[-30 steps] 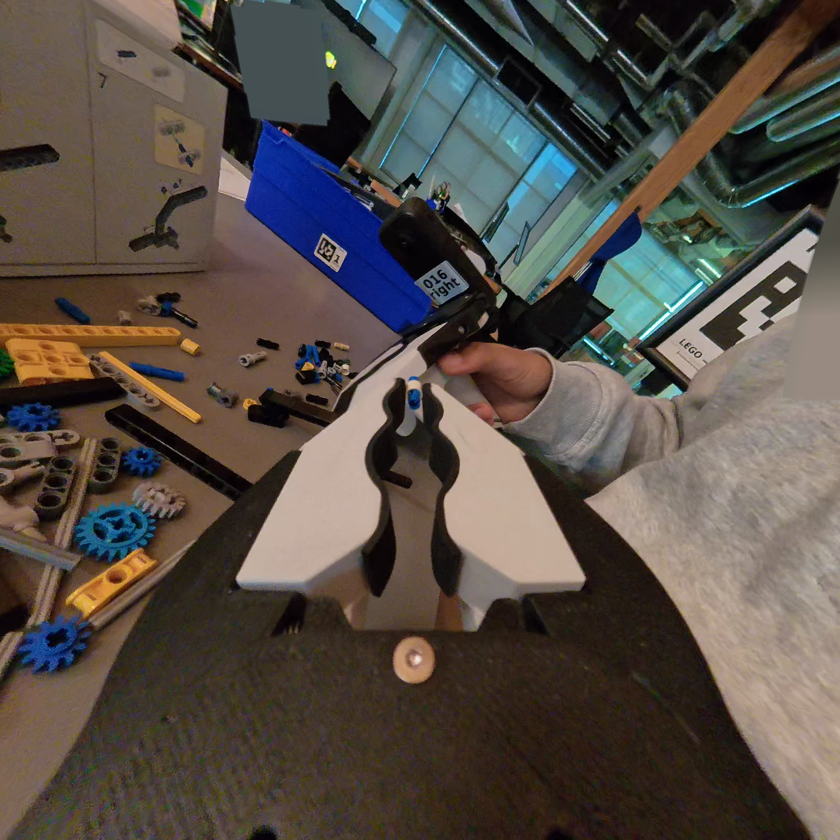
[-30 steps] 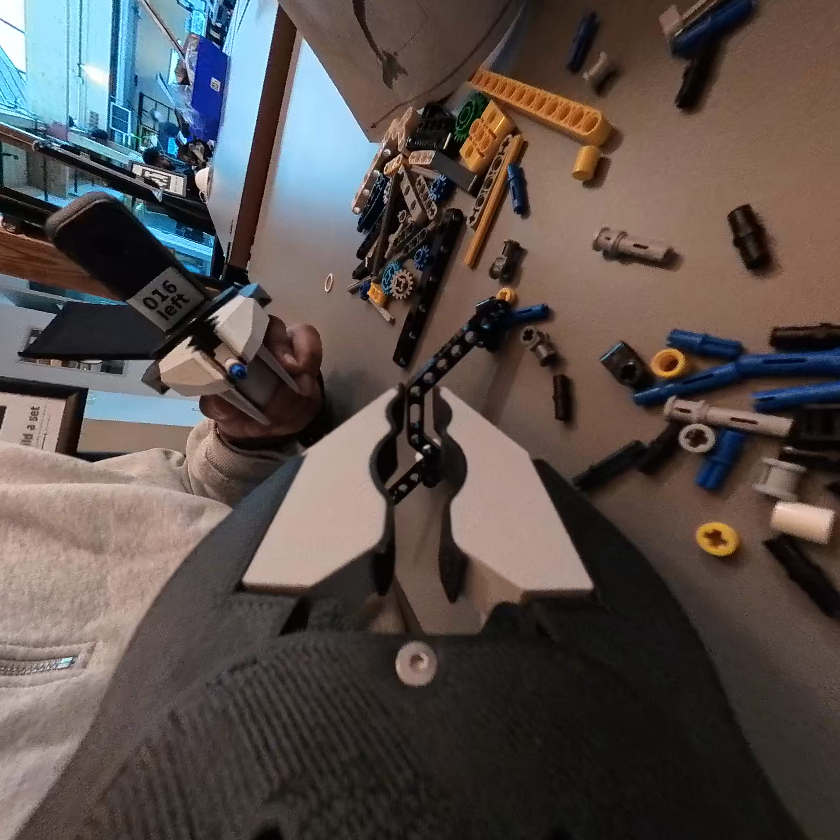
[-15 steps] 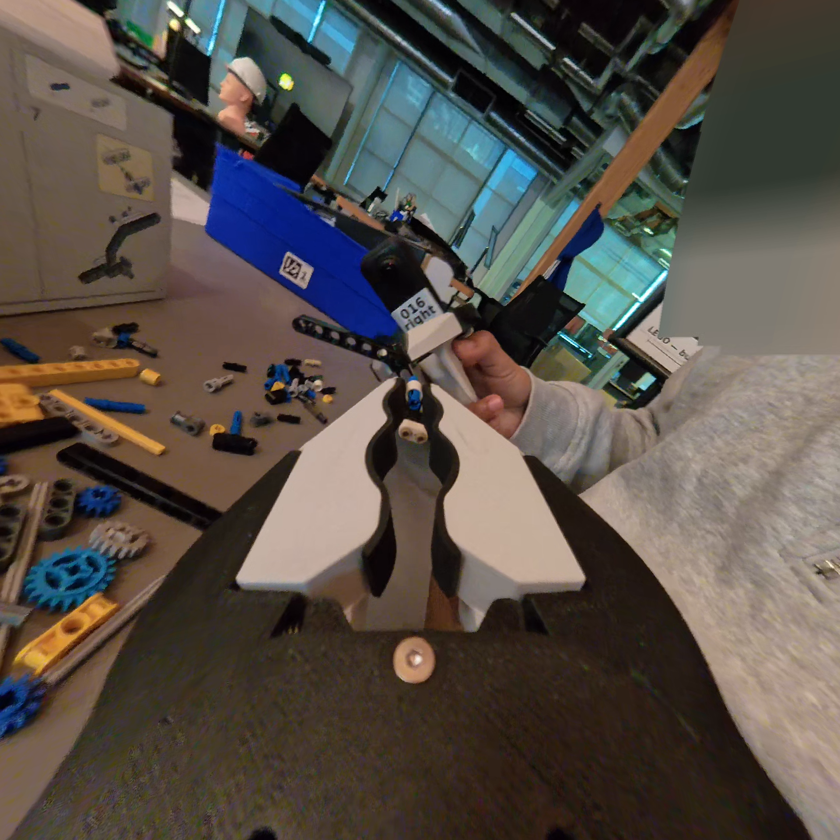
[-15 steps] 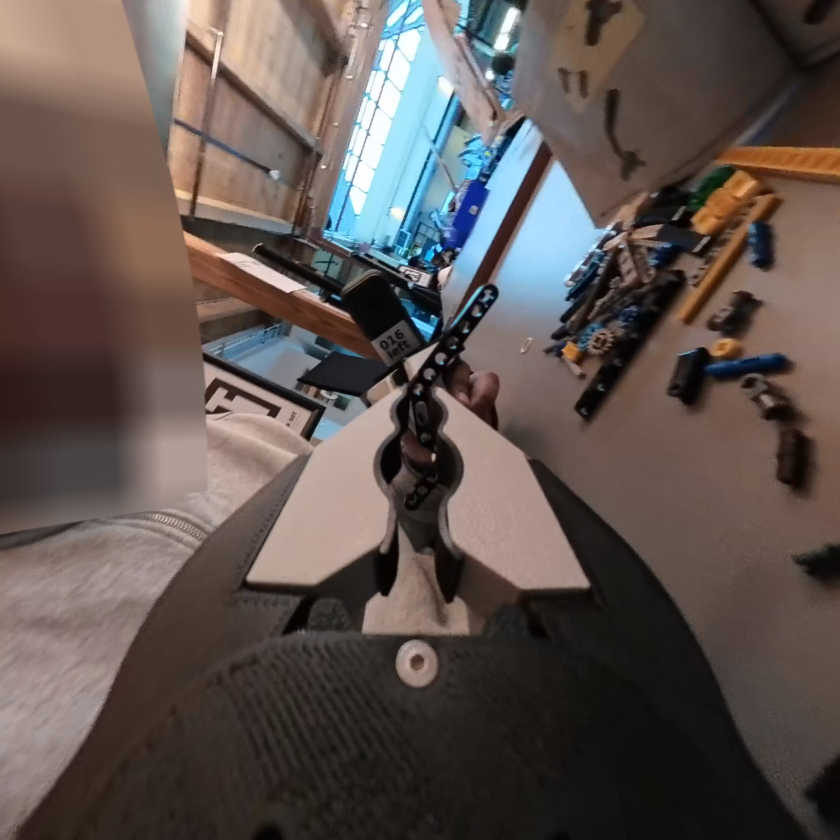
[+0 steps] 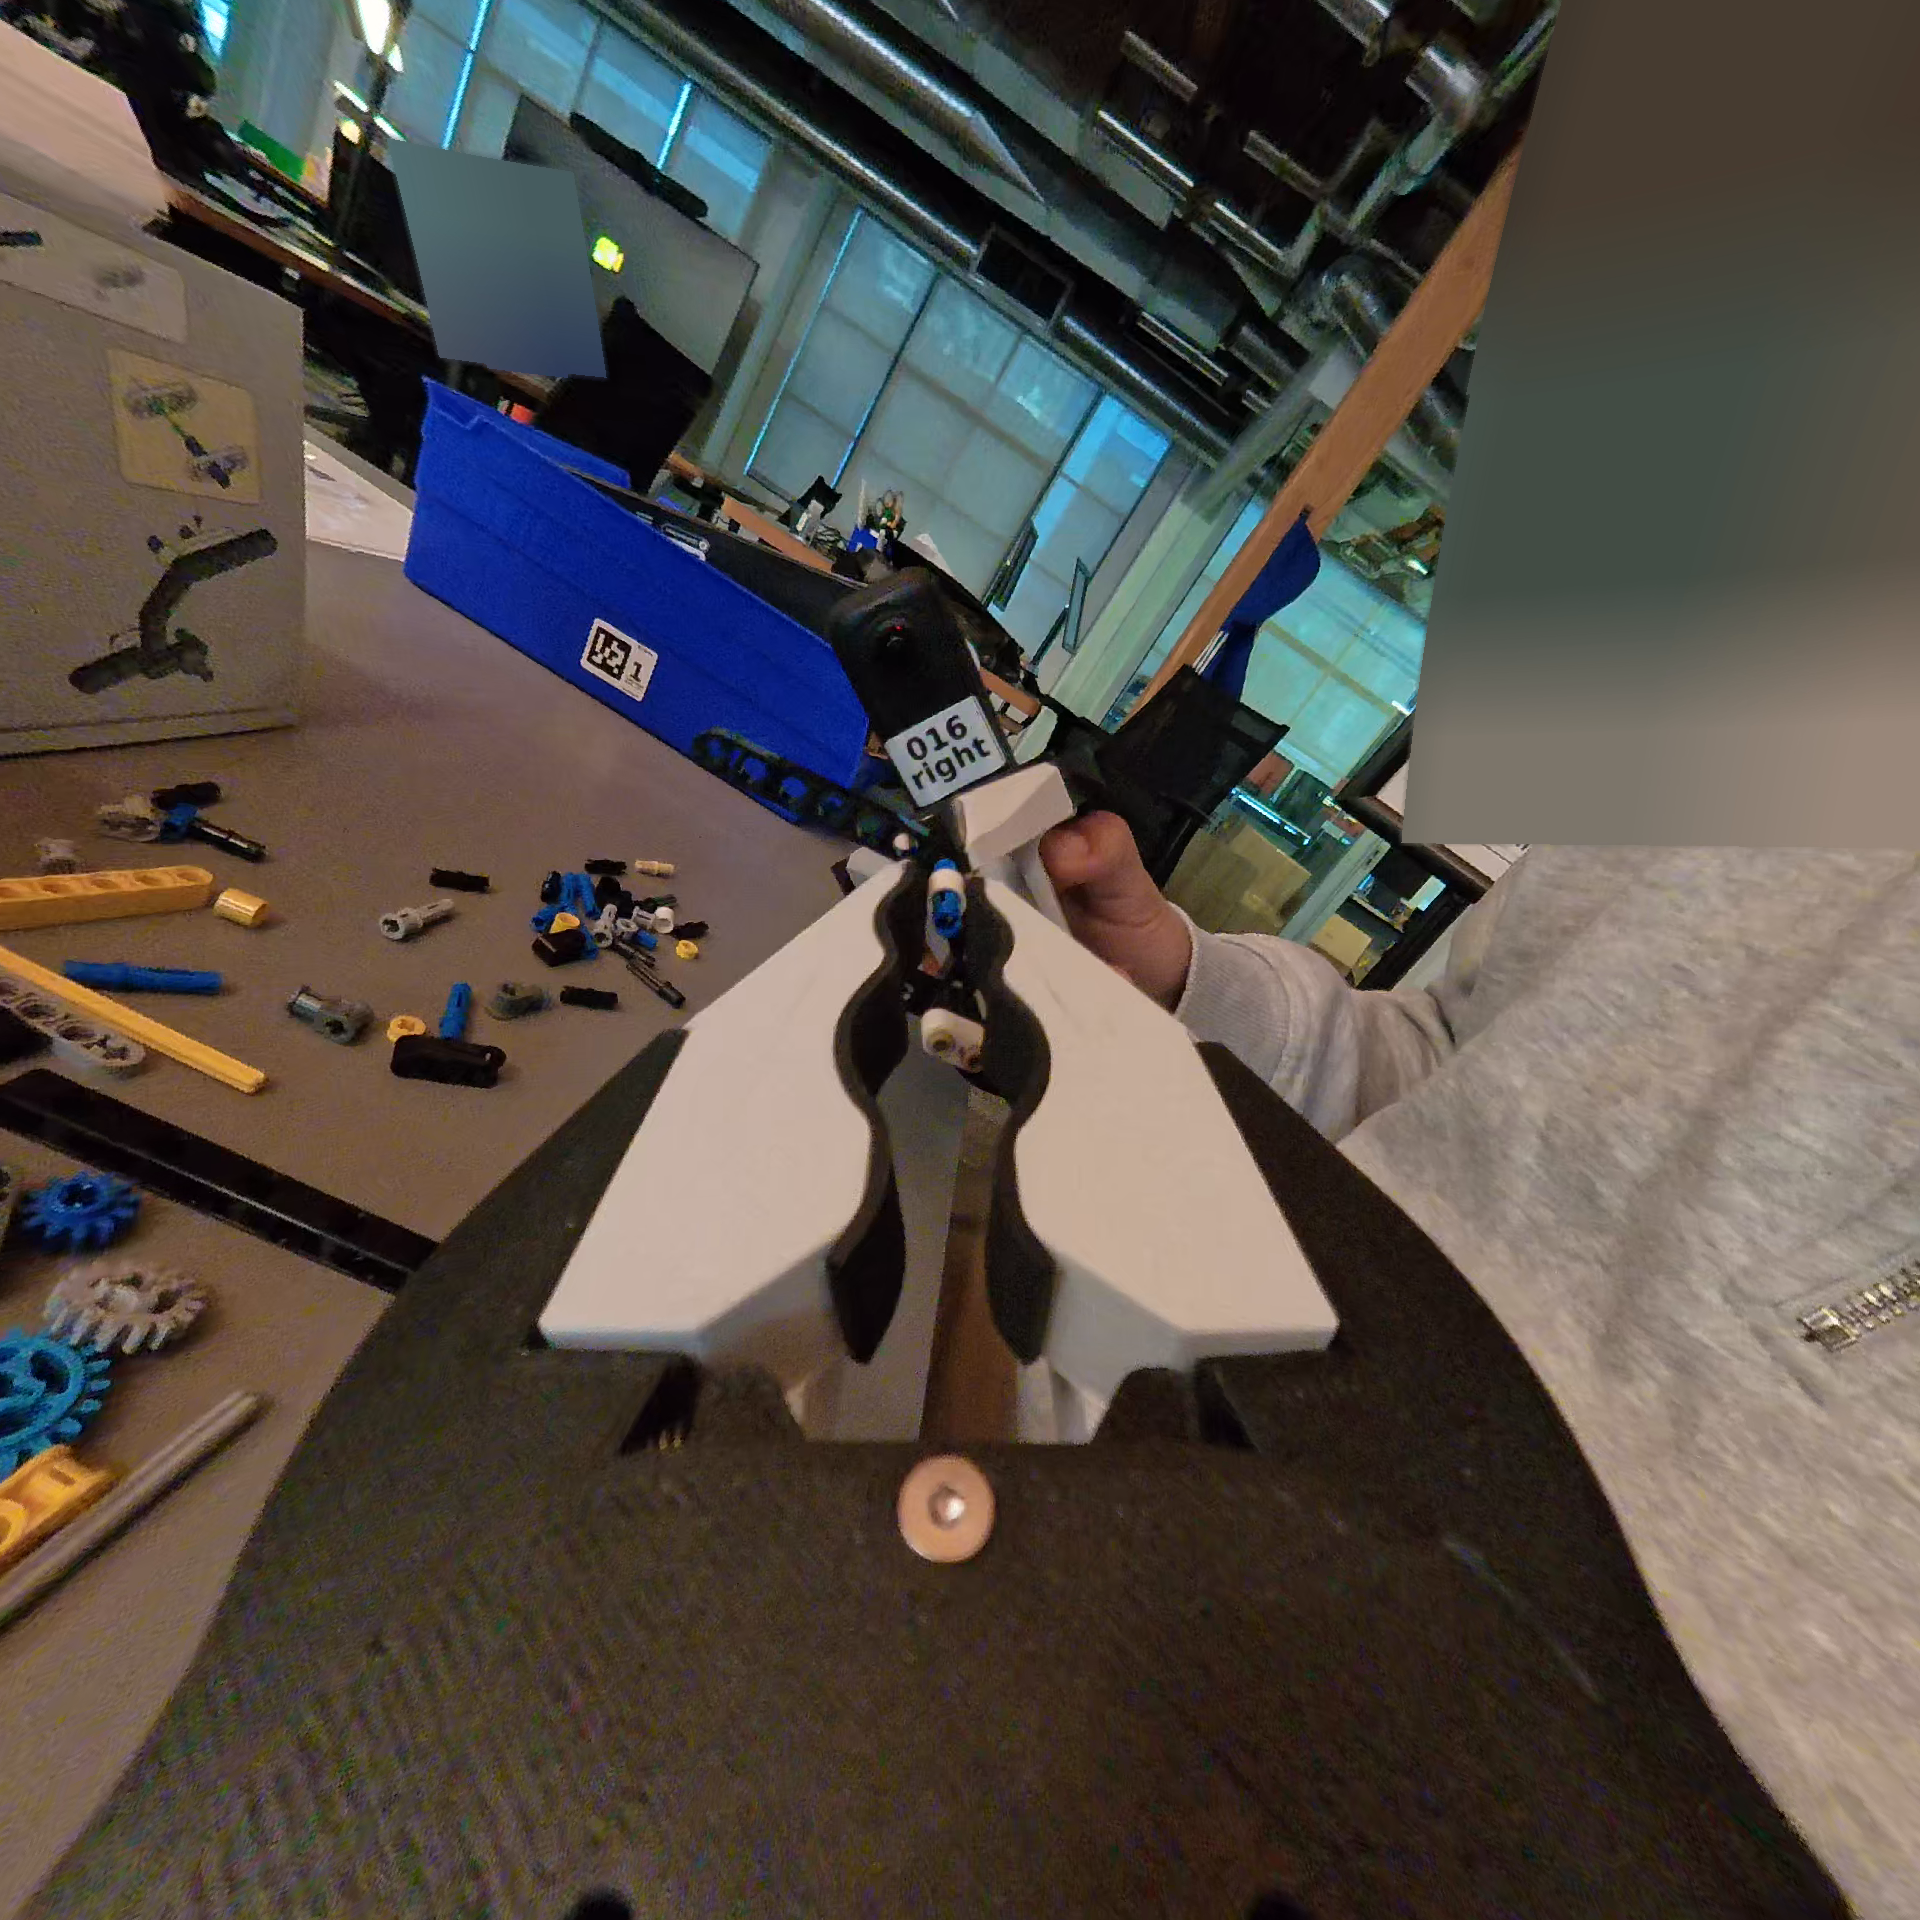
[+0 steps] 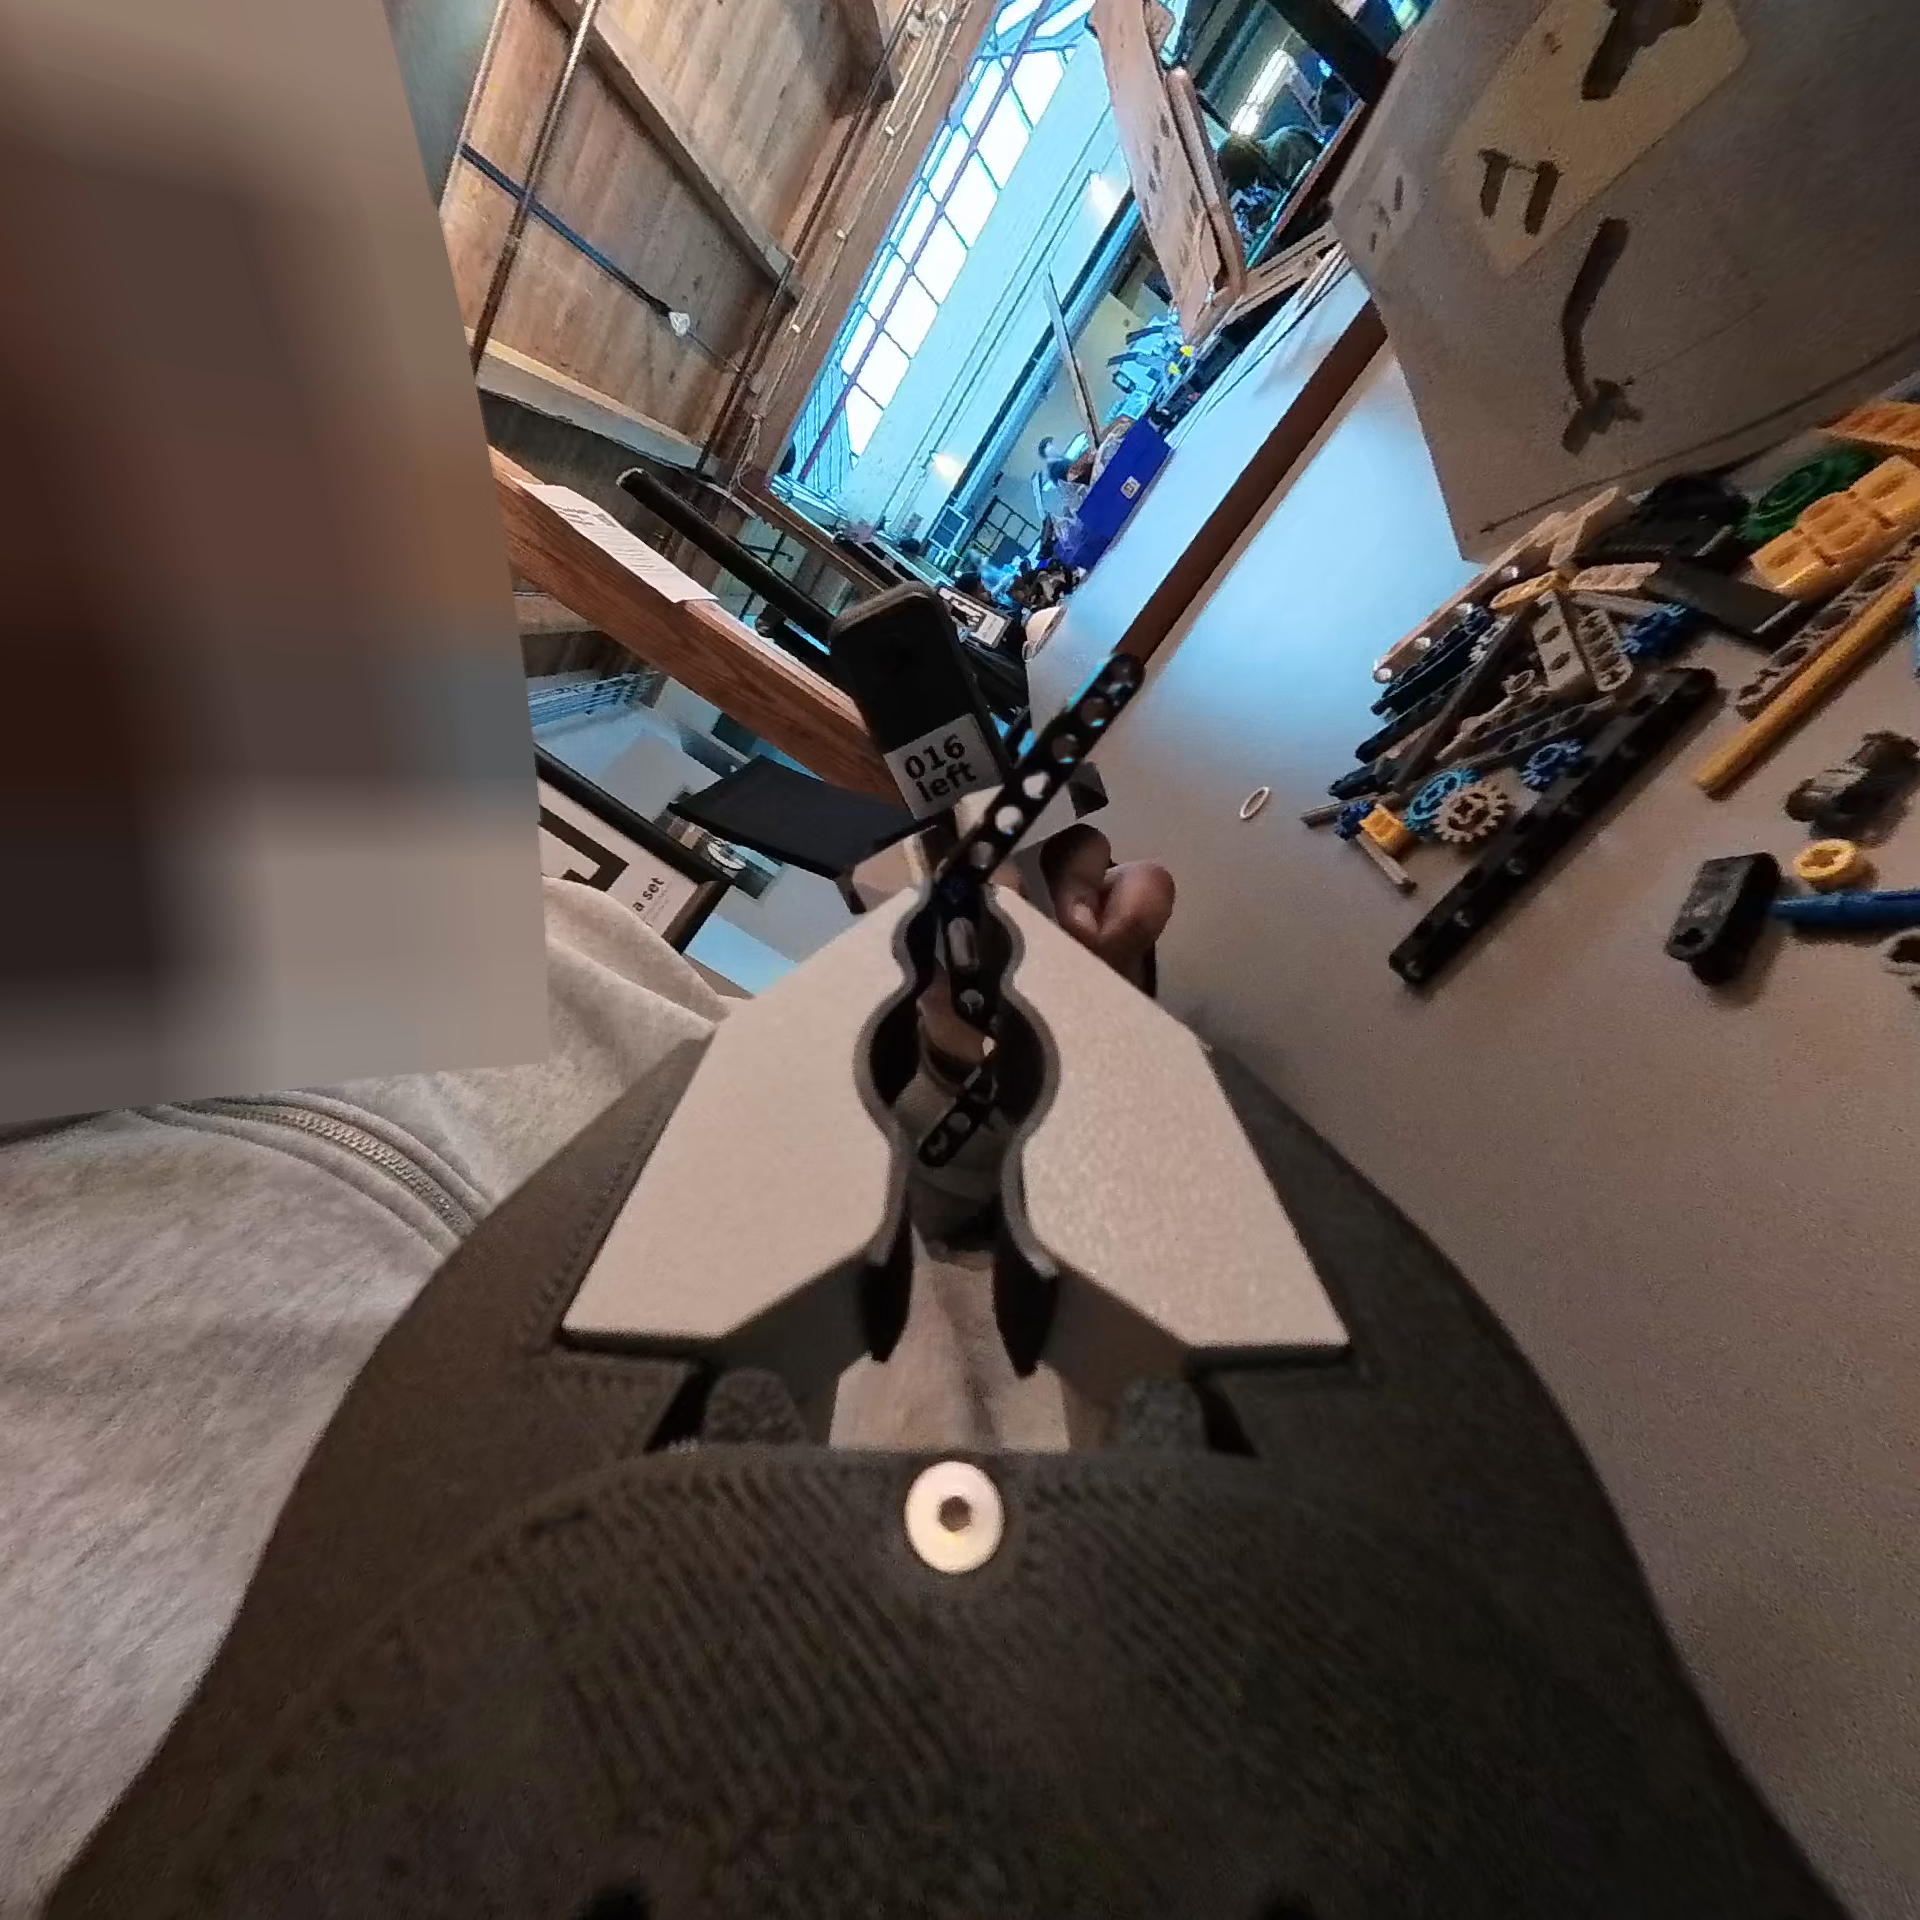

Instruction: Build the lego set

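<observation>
My left gripper is shut on a small blue and white pin, held up in the air. My right gripper is shut on a long black angled beam with holes, which sticks up and to the right past its tips. The two grippers face each other tip to tip, almost touching. In the left wrist view the right gripper sits just beyond my tips, with the black beam running out to its left. In the right wrist view the left gripper shows behind the beam.
Loose pieces lie on the grey table: yellow beams, blue gears, a long black beam, small pins. A blue bin and a grey box stand at the back. A grey sleeve is on the right. The tips of both grippers are at nearly the same place.
The right gripper lifted the black beam off the table and swung it up toward the left gripper. The two grippers have come together tip to tip. The left gripper still holds the pin.
</observation>
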